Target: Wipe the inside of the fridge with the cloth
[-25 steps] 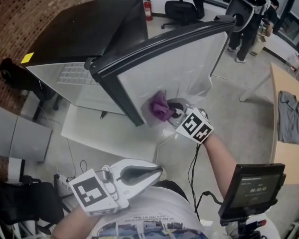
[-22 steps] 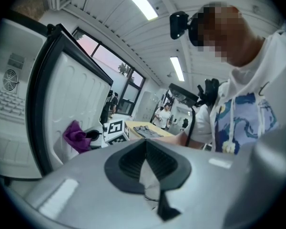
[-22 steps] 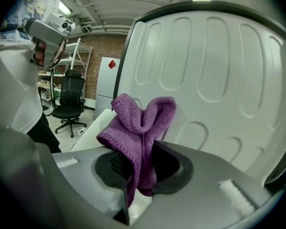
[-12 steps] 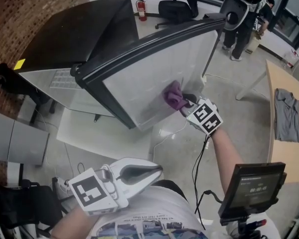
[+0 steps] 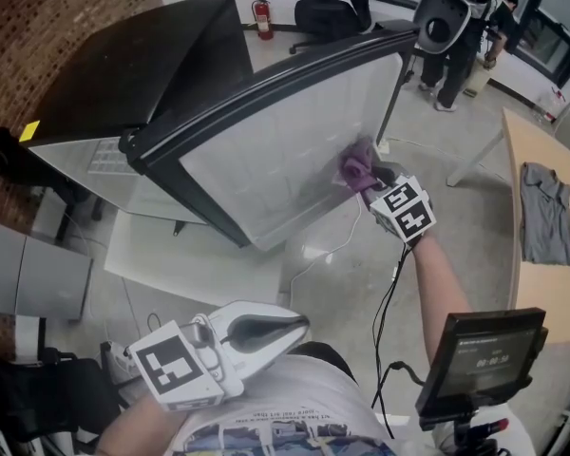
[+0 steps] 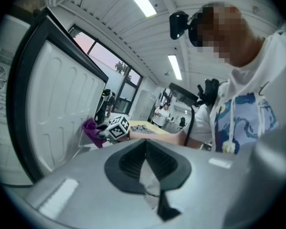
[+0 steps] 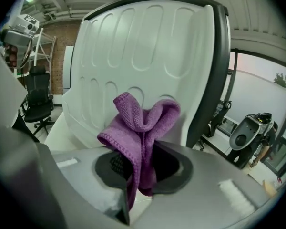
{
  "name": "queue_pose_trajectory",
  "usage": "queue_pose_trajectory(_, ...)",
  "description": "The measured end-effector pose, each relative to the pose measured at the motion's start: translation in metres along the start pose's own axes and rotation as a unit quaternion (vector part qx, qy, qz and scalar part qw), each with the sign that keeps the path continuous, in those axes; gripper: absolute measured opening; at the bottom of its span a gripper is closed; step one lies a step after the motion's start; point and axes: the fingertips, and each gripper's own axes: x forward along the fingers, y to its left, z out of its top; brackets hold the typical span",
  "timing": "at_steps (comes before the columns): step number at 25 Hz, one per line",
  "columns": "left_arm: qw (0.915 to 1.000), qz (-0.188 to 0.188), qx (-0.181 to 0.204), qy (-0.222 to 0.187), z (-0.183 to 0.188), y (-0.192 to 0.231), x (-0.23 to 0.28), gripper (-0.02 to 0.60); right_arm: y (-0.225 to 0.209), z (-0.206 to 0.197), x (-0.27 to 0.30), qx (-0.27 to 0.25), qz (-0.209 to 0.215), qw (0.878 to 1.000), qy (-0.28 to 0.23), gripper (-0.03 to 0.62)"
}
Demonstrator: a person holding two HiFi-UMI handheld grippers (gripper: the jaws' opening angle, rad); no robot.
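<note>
The black fridge (image 5: 123, 74) stands with its door swung wide, the white ribbed inner liner (image 5: 275, 160) facing me. My right gripper (image 5: 370, 177) is shut on a purple cloth (image 5: 355, 164) and presses it against the liner near the door's right edge. In the right gripper view the cloth (image 7: 142, 123) bunches up out of the right gripper (image 7: 142, 173), with the liner (image 7: 133, 46) close behind it. My left gripper (image 5: 299, 329) is held low by my body, shut and empty. From the left gripper (image 6: 145, 149) view the cloth (image 6: 90, 130) shows small against the door.
A wooden table (image 5: 551, 283) with a grey shirt (image 5: 549, 207) stands at the right. A monitor on a stand (image 5: 480, 359) is at my lower right. A cable (image 5: 328, 250) lies on the floor under the door. An office chair (image 5: 323, 12) and a person (image 5: 456, 60) are behind.
My right gripper has slid the cloth rightward and up across the door liner, from its lower middle to near its right edge. The left gripper has stayed put.
</note>
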Motion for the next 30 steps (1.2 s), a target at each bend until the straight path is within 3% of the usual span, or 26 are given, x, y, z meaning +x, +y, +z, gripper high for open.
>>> queue_pose_trajectory(7, 1.0, -0.001, 0.002, 0.001, 0.0, -0.001, -0.001, 0.006, -0.001, 0.001, -0.01, 0.019, -0.005, 1.0, -0.007, 0.078)
queue_pose_trajectory(14, 1.0, -0.006, 0.004, 0.002, -0.001, -0.007, -0.004, 0.006, 0.076, 0.029, -0.01, -0.024, 0.092, 0.995, -0.011, 0.078)
queue_pose_trajectory(22, 1.0, -0.003, 0.0, -0.002, -0.005, -0.012, -0.018, 0.006, 0.184, 0.047, 0.008, -0.078, 0.211, 0.974, 0.019, 0.078)
queue_pose_trajectory(26, 1.0, -0.001, -0.003, -0.003, -0.007, -0.011, -0.025, 0.006, 0.205, 0.049, 0.02, -0.081, 0.229, 0.969, 0.041, 0.078)
queue_pose_trajectory(30, 0.9999, 0.003, -0.009, -0.01, -0.008, -0.01, -0.033, 0.006, 0.198, 0.05, 0.025, -0.045, 0.225, 0.972, 0.052, 0.078)
